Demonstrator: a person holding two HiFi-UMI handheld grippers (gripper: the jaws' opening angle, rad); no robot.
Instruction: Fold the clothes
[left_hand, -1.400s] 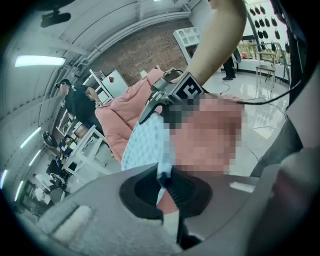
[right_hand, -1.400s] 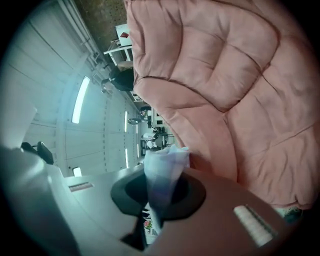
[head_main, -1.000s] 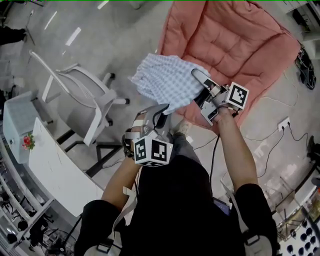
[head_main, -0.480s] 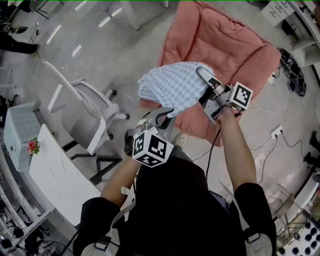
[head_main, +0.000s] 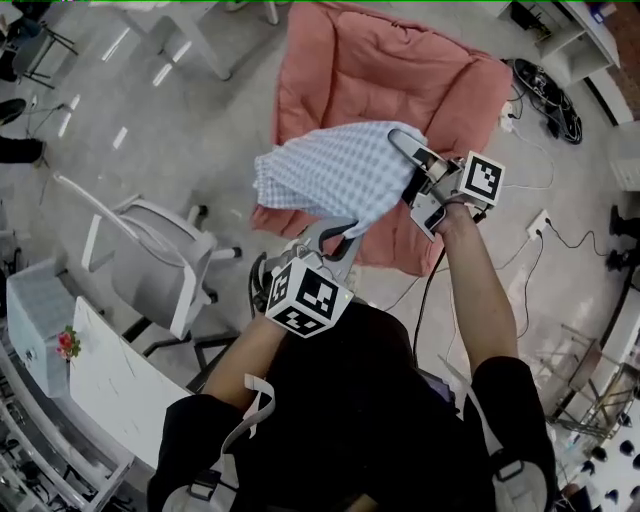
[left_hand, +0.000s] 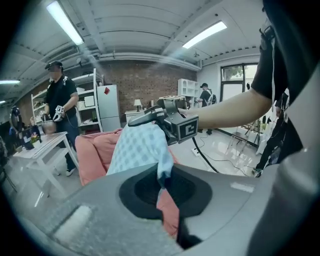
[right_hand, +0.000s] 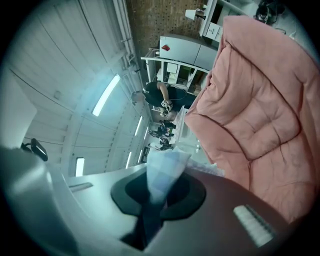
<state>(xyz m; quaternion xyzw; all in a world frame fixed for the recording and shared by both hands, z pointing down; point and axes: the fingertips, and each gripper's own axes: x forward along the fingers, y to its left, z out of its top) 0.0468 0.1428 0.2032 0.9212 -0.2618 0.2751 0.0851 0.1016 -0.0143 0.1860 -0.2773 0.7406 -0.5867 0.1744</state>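
A light blue checked garment (head_main: 335, 175) hangs in the air between my two grippers, above a salmon-pink quilted cushion (head_main: 375, 80) on the floor. My left gripper (head_main: 338, 232) is shut on the garment's near lower edge; in the left gripper view the checked cloth (left_hand: 142, 147) rises out of the closed jaws. My right gripper (head_main: 400, 145) is shut on the garment's far right edge, with a fold of cloth (right_hand: 162, 172) pinched between its jaws. The garment bunches and droops to the left.
A white office chair (head_main: 150, 270) stands on the floor at the left. A white table (head_main: 110, 390) with a small flower pot (head_main: 65, 345) lies at the lower left. Cables and a power strip (head_main: 540, 225) run along the floor at the right. A person (left_hand: 60, 100) stands far off.
Both grippers have risen with the garment, which now hangs higher and lies over the pink cushion's near edge. The office chair has slid lower and to the left in the head view.
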